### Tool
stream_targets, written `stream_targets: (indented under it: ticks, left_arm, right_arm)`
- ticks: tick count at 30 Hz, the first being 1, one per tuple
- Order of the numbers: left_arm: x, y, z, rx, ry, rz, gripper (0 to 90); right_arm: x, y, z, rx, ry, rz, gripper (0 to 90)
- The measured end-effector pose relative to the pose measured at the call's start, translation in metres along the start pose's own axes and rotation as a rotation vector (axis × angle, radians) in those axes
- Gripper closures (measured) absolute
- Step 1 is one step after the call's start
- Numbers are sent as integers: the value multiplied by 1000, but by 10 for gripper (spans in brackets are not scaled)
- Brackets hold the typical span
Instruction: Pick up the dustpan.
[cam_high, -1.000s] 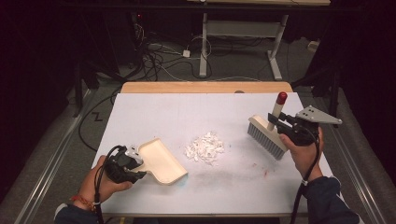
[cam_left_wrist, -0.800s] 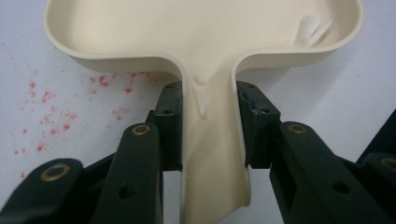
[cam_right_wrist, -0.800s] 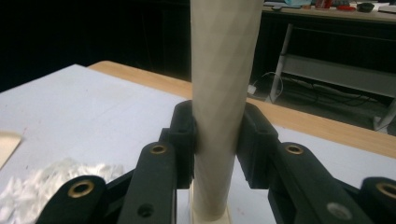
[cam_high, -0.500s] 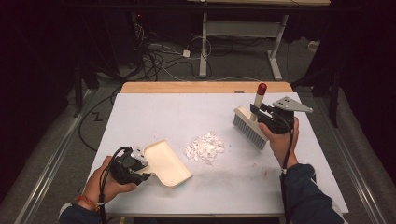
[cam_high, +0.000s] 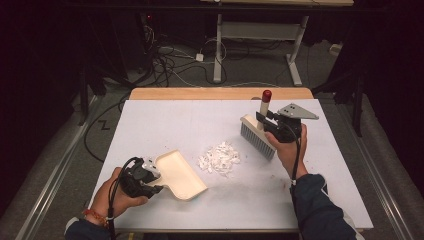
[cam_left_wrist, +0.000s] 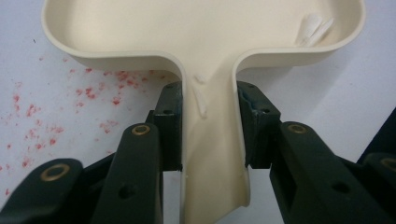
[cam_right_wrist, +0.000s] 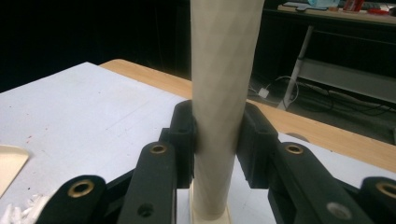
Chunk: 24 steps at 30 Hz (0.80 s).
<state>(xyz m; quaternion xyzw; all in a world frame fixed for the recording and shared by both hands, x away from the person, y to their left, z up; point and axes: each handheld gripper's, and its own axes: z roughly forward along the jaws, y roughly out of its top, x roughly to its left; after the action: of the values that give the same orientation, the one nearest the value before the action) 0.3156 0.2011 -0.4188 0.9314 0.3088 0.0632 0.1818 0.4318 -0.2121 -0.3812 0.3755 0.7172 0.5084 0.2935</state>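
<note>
Dark room, white counter (cam_high: 150, 125): a sweep-up about to begin.

The left gripper (cam_high: 145, 176) has its jaws clamped on the handle of the cream dustpan (cam_high: 180, 174), which lies flat on the counter with its open mouth toward the pile of white scraps (cam_high: 220, 158); 2 or 3 scraps already sit inside the pan. The right gripper (cam_high: 274, 126) has its jaws closed around the brush (cam_high: 257, 140) handle, bristles just beyond the pile. The bulk remains to be swept, I judge. Since 0.5 s ago, brush and dustpan have both edged nearer the pile.
</note>
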Motion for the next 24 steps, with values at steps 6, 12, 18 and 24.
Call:
stream_targets:
  ticks: [6,12,18,24]
  left_arm:
    - [0,0,1,1,-4,4,626]
    - [-2,0,3,1,-6,12,626]
    - [-1,1,4,3,-13,18,626]
    - [0,3,7,3,-25,23,626]
  right_arm:
    - [0,0,1,-1,3,3,708]
    - [-1,-1,1,3,9,7,708]
    - [-2,-1,2,6,9,7,708]
    - [-4,-2,4,7,9,13,708]
